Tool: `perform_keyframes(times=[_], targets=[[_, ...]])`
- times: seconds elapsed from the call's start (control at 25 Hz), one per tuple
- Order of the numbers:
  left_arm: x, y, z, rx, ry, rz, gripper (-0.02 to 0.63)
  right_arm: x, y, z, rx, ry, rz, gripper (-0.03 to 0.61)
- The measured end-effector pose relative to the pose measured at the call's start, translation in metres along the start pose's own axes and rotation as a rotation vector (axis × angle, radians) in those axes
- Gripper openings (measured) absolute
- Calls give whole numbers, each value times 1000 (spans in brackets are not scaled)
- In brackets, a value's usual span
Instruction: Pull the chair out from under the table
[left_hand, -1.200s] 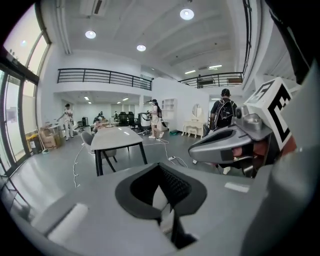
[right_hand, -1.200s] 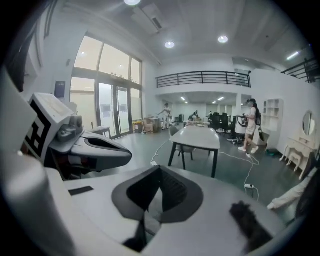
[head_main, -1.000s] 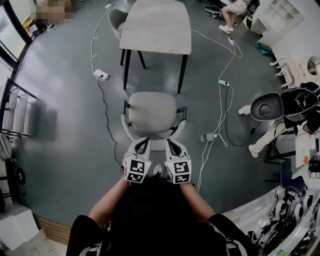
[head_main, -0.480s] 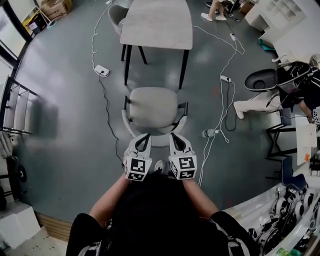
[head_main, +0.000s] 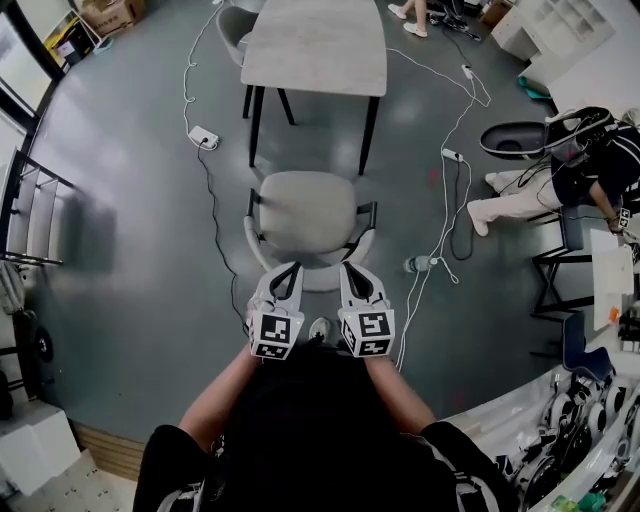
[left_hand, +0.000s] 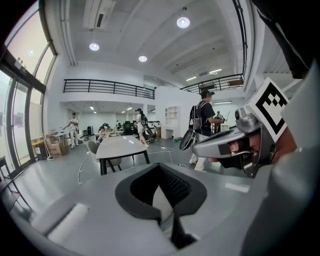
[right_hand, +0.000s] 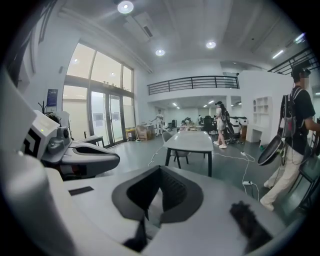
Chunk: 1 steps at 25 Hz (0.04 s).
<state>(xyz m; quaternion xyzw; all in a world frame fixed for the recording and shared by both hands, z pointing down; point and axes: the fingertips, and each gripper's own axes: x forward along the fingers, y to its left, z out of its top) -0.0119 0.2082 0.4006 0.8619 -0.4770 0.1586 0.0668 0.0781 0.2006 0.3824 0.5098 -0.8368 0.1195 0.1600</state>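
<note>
The pale grey padded chair with a black frame (head_main: 305, 215) is standing clear of the long grey black-legged table (head_main: 314, 45). The left gripper (head_main: 289, 273) and the right gripper (head_main: 351, 272) are both clenching its curved back rim. Dragging it further risks its legs snagging the white floor cables (head_main: 441, 230) or knocking the small clear bottle (head_main: 417, 266) nearby.

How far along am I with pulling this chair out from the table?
Mostly done: the chair stands clear of the table, bare floor between them. In hand: left gripper and right gripper are both clamped on its backrest rim. Left: only letting go, if it is out far enough.
</note>
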Motion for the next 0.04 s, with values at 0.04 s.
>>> perform_keyframes(times=[0.04], targets=[[0,1,3,2,-5,2,9,0,0,1,0,-1,-1,15]])
